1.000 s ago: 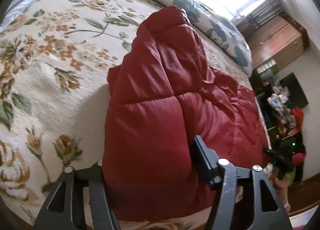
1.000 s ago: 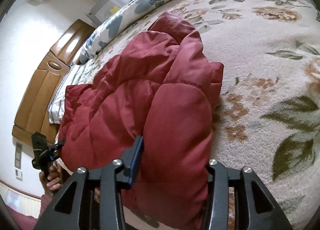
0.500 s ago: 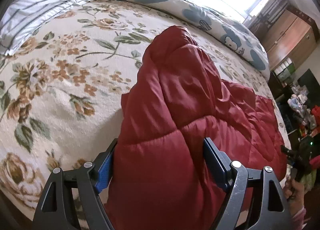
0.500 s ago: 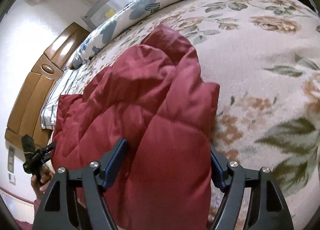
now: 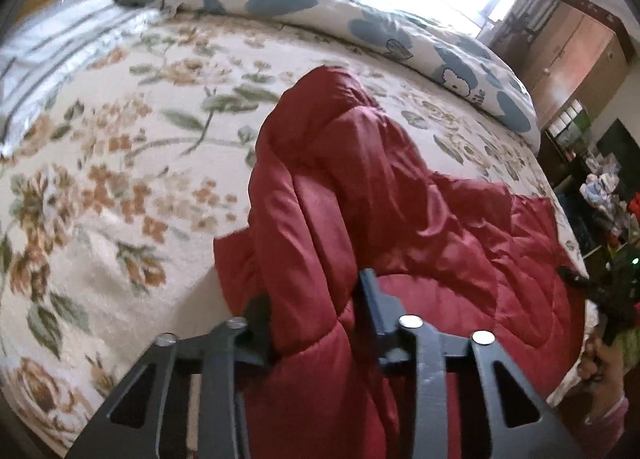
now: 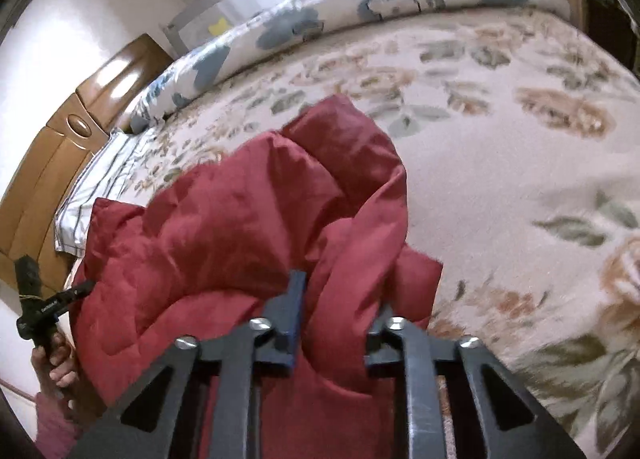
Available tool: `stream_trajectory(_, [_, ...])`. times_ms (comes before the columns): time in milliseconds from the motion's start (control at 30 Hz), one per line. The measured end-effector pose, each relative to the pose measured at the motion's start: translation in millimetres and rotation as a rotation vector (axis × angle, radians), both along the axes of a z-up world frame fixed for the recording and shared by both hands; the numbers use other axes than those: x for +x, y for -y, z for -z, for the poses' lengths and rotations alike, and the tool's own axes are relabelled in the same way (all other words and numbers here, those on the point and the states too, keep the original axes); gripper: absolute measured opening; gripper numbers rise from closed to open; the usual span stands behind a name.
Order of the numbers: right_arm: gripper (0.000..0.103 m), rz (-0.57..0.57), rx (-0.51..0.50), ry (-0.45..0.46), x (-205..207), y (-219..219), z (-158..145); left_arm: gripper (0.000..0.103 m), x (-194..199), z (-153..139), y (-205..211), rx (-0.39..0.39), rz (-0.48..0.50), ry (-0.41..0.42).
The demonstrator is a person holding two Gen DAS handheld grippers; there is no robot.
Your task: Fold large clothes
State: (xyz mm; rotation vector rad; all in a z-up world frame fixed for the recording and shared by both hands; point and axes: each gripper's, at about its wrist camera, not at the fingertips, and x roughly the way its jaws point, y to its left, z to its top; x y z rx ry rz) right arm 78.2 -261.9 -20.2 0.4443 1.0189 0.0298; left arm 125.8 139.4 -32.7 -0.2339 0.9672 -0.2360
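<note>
Beyond the red jacket [image 5: 400, 195], wardrobe [image 5: 576, 55] versus headboard [image 6: 48, 163].

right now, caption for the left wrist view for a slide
Left tool pinching a bunched fold of the puffy dark red quilted jacket on the cream floral bedspread.

A dark red quilted puffer garment [image 5: 400, 195] lies bunched on the bed [image 5: 120, 163], at its near edge. Its near hem is lifted and gathered into thick folds.
</note>
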Motion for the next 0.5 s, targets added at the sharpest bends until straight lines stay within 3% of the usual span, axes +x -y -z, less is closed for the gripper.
stream_trajectory(133, [0.014, 0.059, 0.01, 0.047, 0.5, 11.7, -9.4, 0.026, 13.1, -6.2, 0.5, 0.008, -0.012, 0.012])
stream_trajectory(267, [0.014, 0.086, -0.033, -0.02, 14.8, 14.1, 19.4, 0.026, 38.4, 15.6, 3.1, 0.045, -0.031, -0.032])
stream_trajectory(367, [0.014, 0.118, 0.006, -0.061, 19.4, 23.3, 44.0, 0.027, 51.3, 33.9, 7.8, 0.048, -0.038, -0.075])
stream_trajectory(500, [0.014, 0.137, 0.018, -0.055, 15.7, 27.2, 49.4, 0.03, 61.1, 42.3, 11.6, 0.049, -0.052, -0.083])
